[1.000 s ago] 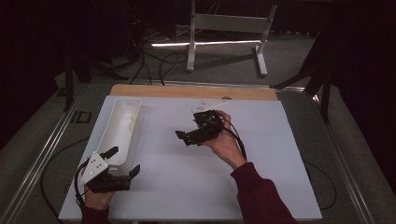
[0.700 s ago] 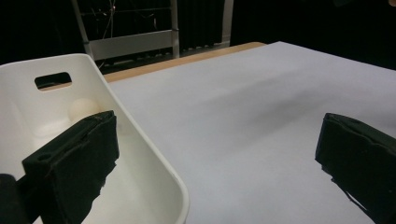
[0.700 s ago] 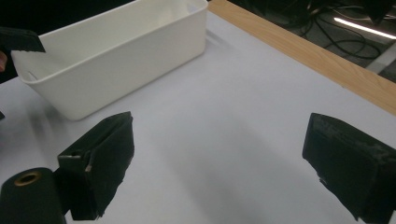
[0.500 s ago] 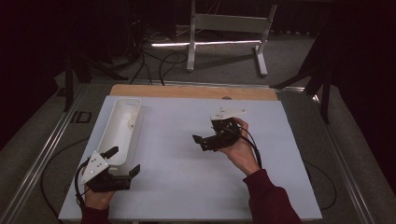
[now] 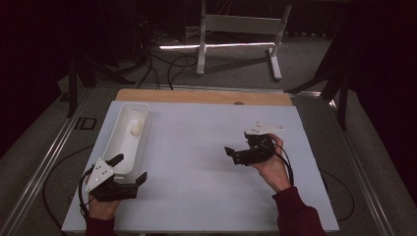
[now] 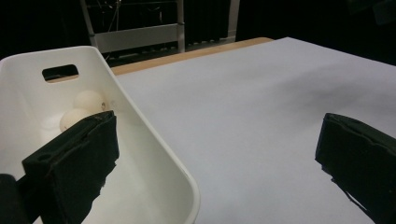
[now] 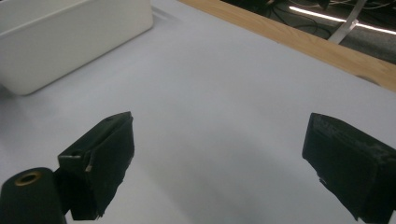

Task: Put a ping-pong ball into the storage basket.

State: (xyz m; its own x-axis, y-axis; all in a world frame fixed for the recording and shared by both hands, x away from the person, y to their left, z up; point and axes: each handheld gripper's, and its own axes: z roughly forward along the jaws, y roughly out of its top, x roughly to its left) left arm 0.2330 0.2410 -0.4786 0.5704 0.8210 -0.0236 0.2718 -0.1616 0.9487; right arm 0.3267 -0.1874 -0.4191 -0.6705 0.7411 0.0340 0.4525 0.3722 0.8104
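**Both grippers empty beside the tray**

The tray (image 5: 129, 135) lies at the table's (image 5: 196, 147) left with pale balls (image 6: 81, 109) inside. The left gripper (image 5: 129, 169), jaws wide and empty, straddles the tray's near corner. The right gripper (image 5: 235, 153) hovers well apart to the right, jaws wide, holding nothing.

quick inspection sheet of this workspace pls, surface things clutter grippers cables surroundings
surface: white table top, wooden strip at its far edge
job's things: long white bin at the left, two pale balls in its far end
clutter: nothing seen
grippers: left gripper open, one jaw over the bin's near end; right gripper open, holding nothing
cables: black cables on the floor beyond the table
surroundings: white stand frame, dark room
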